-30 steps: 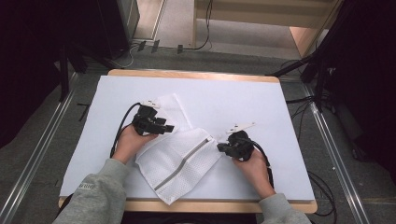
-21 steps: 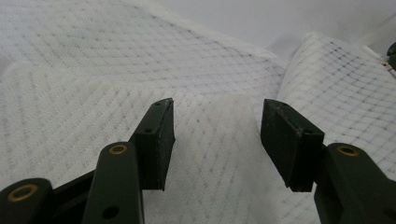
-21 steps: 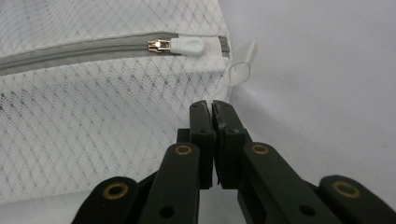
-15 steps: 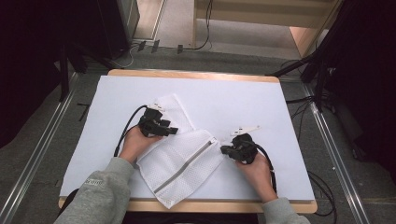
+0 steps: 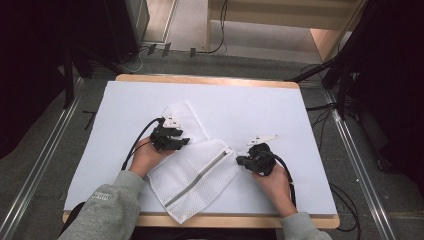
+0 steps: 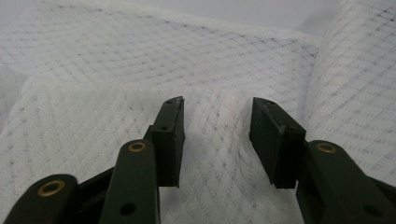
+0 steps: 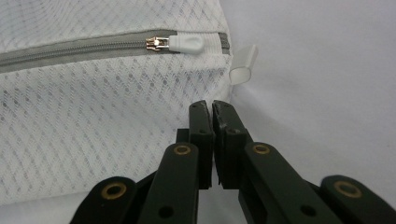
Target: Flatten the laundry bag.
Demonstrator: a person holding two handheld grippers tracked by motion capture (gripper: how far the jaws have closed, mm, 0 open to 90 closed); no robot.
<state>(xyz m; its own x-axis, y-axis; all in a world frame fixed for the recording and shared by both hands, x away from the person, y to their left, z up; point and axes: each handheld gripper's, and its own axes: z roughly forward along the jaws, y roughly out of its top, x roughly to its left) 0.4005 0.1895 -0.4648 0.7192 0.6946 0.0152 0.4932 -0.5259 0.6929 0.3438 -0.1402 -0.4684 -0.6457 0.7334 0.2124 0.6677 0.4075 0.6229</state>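
Observation:
A white mesh bag (image 5: 175,175) with a grey zipper (image 5: 197,177) lies slantwise on the white table (image 5: 280,110). Its zipper is closed, with the white pull (image 7: 187,43) at the end next to a small loop tab (image 7: 243,63). My left gripper (image 5: 181,142) rests at the bag's upper left corner, open, with mesh (image 6: 93,140) under and between its jaws (image 6: 218,102). My right gripper (image 5: 241,161) is at the bag's right edge below the zipper end. Its jaws (image 7: 212,105) are pressed together on that edge of the bag (image 7: 93,107).
A second piece of white mesh fabric (image 5: 187,117) lies flat just beyond the left gripper, partly under the bag. The table's wooden front edge (image 5: 250,220) runs close to the person's sleeves. Cables trail from both grippers.
The left hand and its gripper have slid a little toward the front and right along the bag. The right gripper has stayed almost in place at the bag's edge.

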